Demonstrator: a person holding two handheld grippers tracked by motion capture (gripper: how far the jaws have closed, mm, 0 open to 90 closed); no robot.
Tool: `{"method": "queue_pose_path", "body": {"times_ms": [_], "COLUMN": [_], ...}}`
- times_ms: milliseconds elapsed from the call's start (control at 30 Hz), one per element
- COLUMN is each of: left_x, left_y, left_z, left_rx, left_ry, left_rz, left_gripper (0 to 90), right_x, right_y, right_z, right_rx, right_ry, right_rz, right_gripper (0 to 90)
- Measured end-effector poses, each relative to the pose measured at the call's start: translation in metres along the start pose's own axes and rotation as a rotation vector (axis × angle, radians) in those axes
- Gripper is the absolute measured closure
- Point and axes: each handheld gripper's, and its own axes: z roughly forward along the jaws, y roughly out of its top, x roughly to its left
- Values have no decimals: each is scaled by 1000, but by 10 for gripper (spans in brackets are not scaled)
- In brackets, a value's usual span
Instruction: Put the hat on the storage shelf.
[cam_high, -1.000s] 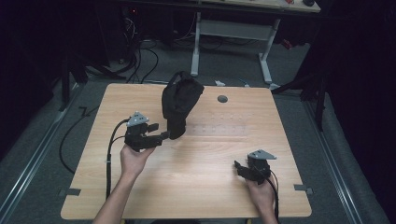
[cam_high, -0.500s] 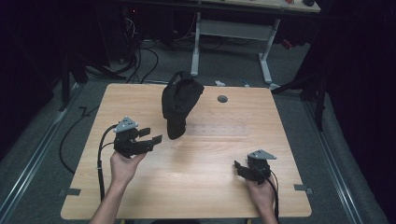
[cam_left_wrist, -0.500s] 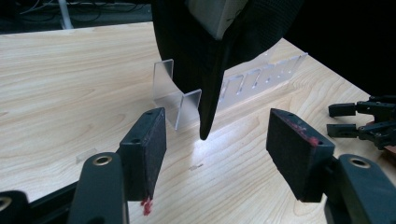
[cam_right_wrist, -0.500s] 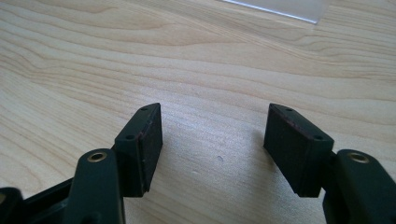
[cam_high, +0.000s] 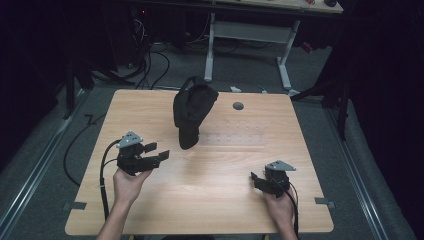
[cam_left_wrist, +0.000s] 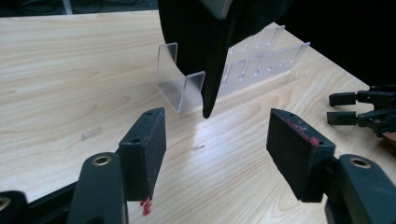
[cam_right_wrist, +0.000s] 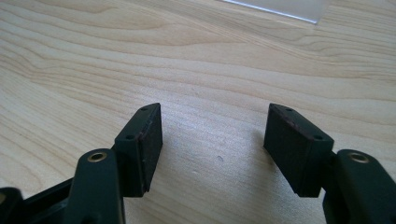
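Pale wood grain covers the table (cam_high: 210, 200), which runs from the near edge toward a dark, hard-to-read room. At about five o'clock on the table, the right hand (cam_high: 281, 210) holds the right gripper (cam_high: 259, 181); its own view shows both black jaws spread apart with bare wood between them. At about eight o'clock the left hand (cam_high: 127, 184) holds the left gripper (cam_high: 159, 152), jaws likewise released and gripping nothing, pointing toward two o'clock. Its black cable (cam_high: 102, 175) loops down past the wrist.

Beyond the left gripper, near the table's centre and toward twelve o'clock, stands a black bag-like object (cam_high: 191, 107), apart from both grippers. Its exact kind is hard to make out against the dark. In the left gripper view its top is cut off by the frame, and its lower tip (cam_left_wrist: 208, 100) hangs in front of a clear plastic rack (cam_left_wrist: 261, 63), partly hiding it. From above, that rack (cam_high: 235, 137) is barely visible on the wood.

Farther back, at one o'clock, sits a small grey round spot (cam_high: 238, 105). Behind the table, white desk legs (cam_high: 285, 50) and floor cables (cam_high: 150, 55) fade into shadow.
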Motion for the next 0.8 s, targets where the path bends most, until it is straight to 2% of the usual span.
{"method": "queue_pose_path", "body": {"times_ms": [600,800], "left_x": [6,6], "left_y": [-36,-43], "left_z": [1,3], "left_rx": [37,48], "left_ry": [8,16], "left_rz": [-50,-52], "left_gripper": [371,369], "right_x": [0,0], "right_y": [0,0], "right_z": [0,0], "right_rx": [0,0], "right_ry": [-1,0], "right_rz": [-2,-1], "right_gripper": [373,373]}}
